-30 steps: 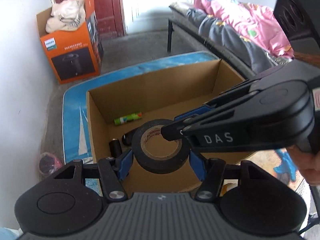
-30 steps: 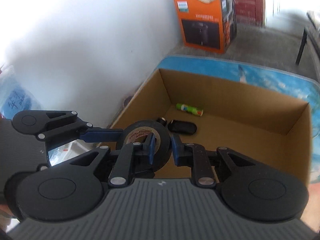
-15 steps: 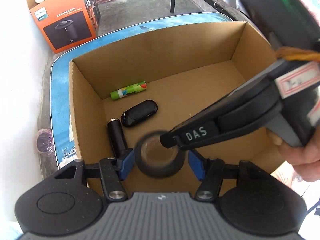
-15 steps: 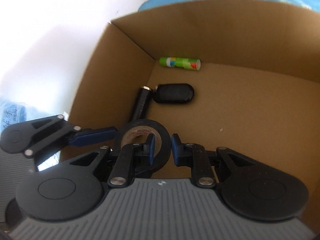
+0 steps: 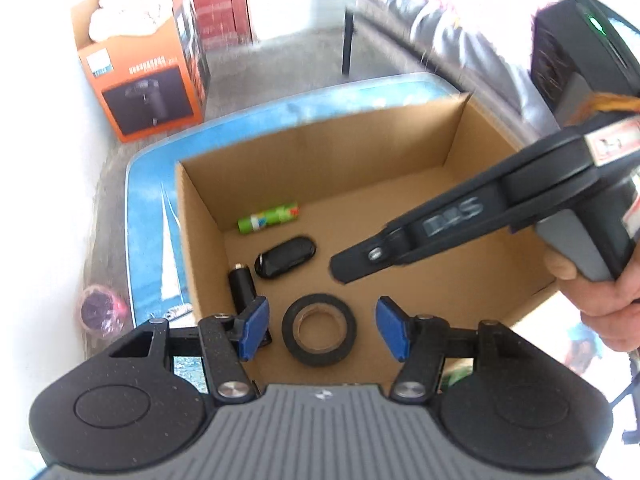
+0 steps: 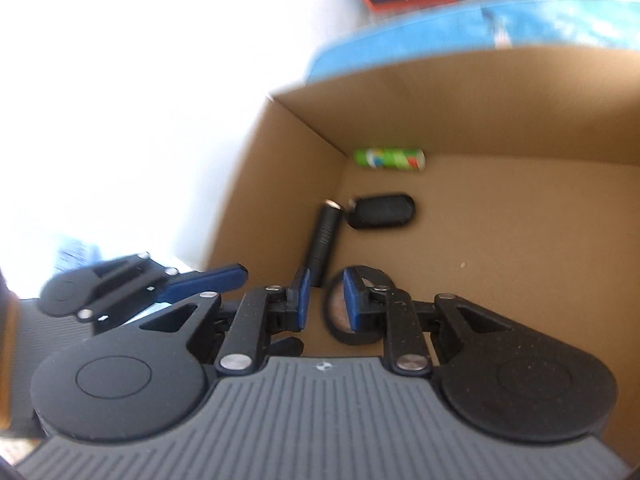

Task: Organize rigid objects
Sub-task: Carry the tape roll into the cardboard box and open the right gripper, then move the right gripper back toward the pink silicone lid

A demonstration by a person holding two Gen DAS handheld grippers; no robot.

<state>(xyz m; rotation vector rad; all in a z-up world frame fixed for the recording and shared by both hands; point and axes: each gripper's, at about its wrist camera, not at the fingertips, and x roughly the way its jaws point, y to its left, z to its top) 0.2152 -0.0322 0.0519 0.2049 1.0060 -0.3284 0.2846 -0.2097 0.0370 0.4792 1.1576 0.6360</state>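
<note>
Black tape roll (image 5: 319, 329) now lies flat on the floor of the cardboard box (image 5: 472, 132), near the near wall; half a second ago it hung between the left gripper's (image 5: 322, 327) pads with the right gripper (image 6: 323, 295) pinching its rim. Both have let go. The left gripper's blue pads stand wide apart above the roll, touching nothing. The right gripper's pads show a narrow gap and hold nothing, and from the left wrist camera it appears raised over the middle of the box. By my reading this item is done and the hands are free for another.

The roll is a thick matte ring with a brown card core, lying hole-up, well settled. Just to its left lies a black cylinder (image 6: 325, 239); farther off sit a black oval fob (image 5: 285, 257) and a green tube (image 5: 268, 218) near the far-left corner. The box rests on a blue table (image 5: 144, 208).
</note>
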